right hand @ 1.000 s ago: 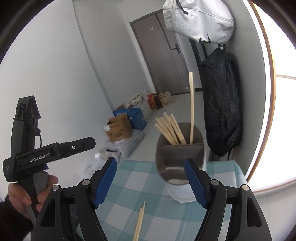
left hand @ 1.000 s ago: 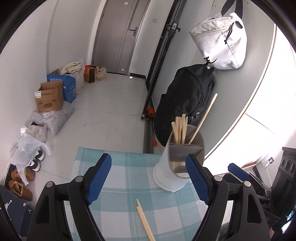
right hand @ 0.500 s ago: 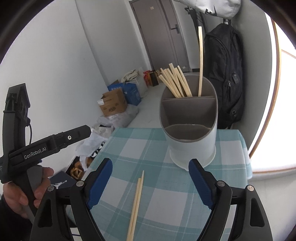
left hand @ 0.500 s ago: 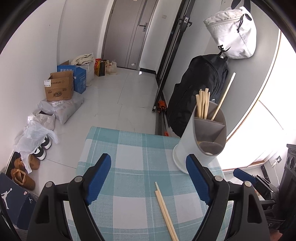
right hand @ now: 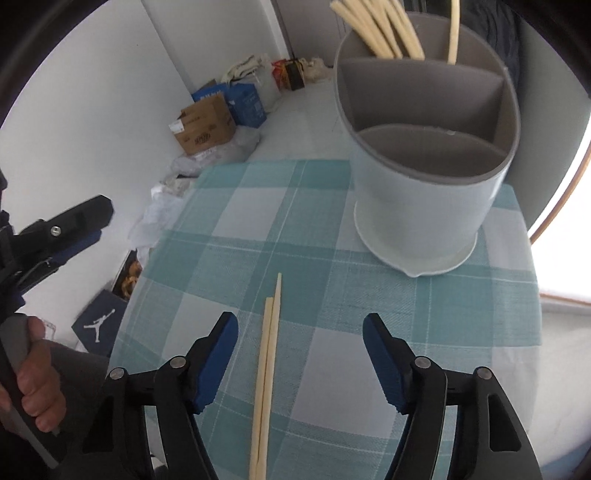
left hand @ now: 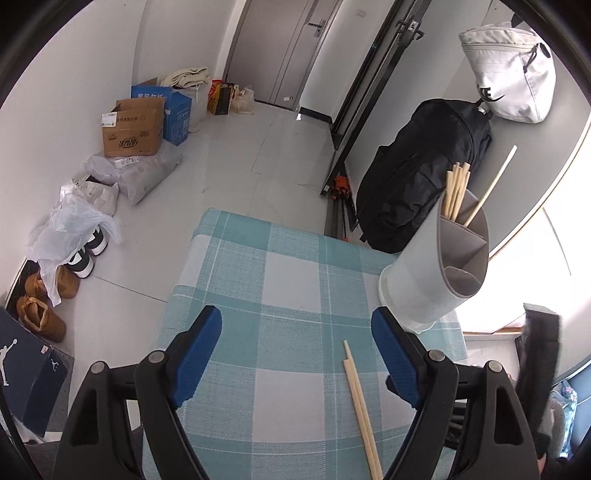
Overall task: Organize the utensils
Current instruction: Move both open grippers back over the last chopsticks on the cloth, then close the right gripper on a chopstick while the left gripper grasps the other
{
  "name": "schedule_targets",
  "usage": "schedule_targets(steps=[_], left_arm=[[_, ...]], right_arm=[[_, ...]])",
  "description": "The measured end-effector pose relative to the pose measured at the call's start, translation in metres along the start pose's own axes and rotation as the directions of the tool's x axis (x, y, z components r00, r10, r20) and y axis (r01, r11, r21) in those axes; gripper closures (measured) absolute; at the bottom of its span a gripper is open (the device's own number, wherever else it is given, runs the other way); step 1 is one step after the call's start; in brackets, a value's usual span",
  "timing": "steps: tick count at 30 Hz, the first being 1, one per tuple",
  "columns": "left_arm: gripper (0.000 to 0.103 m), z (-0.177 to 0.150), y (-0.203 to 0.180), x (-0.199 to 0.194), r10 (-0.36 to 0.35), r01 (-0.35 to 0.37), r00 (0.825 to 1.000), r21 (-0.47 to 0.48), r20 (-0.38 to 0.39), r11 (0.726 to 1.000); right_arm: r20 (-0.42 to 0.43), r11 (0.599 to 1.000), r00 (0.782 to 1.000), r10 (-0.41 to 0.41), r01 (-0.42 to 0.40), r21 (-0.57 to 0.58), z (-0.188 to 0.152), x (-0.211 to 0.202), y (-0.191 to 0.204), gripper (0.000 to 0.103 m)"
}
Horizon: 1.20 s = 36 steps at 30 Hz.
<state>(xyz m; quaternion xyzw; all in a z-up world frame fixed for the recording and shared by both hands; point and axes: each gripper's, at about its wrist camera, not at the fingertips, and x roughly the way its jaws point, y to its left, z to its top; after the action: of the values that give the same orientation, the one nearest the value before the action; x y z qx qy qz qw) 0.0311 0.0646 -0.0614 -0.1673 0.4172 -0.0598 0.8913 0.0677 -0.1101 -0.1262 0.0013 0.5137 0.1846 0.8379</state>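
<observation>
The pair of pale wooden chopsticks (right hand: 266,373) is running off the bottom edge of the right wrist view, so their near ends are cut off. The white oval utensil holder with grey dividers (right hand: 424,173) is cropped at the top of that frame, hiding the tips of the chopsticks standing in its far compartment (right hand: 380,29).

The right gripper (right hand: 301,358) is hovering low in the frame with its blue-padded jaws closing; the loose pair is lying between them, nearer the left pad, touching neither. The left gripper (left hand: 295,354) is standing wide apart and holding nothing, the same pair (left hand: 360,406) lying just inside its right pad.

The teal checked tablecloth (right hand: 314,229) is lying bare between pair and holder, which is sitting near the cloth's upper right edge.
</observation>
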Motion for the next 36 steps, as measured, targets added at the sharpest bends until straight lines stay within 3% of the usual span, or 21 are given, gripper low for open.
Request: schedule_targets(steps=[2, 5, 11, 22, 28, 34, 36], left_arm=[[0.023, 0.001, 0.006, 0.000, 0.011, -0.011, 1.000, -0.007, 0.003, 1.000], [0.023, 0.001, 0.016, -0.001, 0.011, -0.011, 1.000, -0.031, -0.003, 0.999], [0.023, -0.001, 0.028, 0.010, 0.051, -0.052, 0.999, -0.047, -0.021, 0.998], [0.023, -0.001, 0.039, 0.013, 0.042, -0.046, 0.998, -0.077, -0.053, 0.996], [0.023, 0.000, 0.051, 0.017, 0.049, -0.058, 0.996, -0.126, -0.075, 0.990], [0.023, -0.001, 0.053, 0.020, 0.045, -0.054, 0.996, -0.122, -0.082, 0.991], [0.023, -0.001, 0.056, 0.024, 0.050, -0.062, 0.994, -0.131, -0.092, 0.989]], right_arm=[[-0.045, 1.000, 0.999, -0.015, 0.015, -0.008, 0.002, 0.014, 0.002, 0.067], [-0.088, 0.998, 0.995, -0.043, 0.039, -0.044, 0.002, 0.026, 0.007, 0.074], [-0.117, 0.993, 0.990, -0.080, 0.069, -0.092, -0.001, 0.033, 0.015, 0.074], [-0.150, 0.965, 0.969, -0.196, 0.163, -0.204, 0.006, 0.041, 0.036, 0.072], [-0.161, 0.963, 0.964, -0.214, 0.180, -0.200, 0.017, 0.048, 0.038, 0.072], [-0.156, 0.964, 0.966, -0.205, 0.172, -0.203, 0.023, 0.052, 0.042, 0.081], [-0.149, 0.967, 0.969, -0.198, 0.168, -0.194, 0.025, 0.051, 0.040, 0.093]])
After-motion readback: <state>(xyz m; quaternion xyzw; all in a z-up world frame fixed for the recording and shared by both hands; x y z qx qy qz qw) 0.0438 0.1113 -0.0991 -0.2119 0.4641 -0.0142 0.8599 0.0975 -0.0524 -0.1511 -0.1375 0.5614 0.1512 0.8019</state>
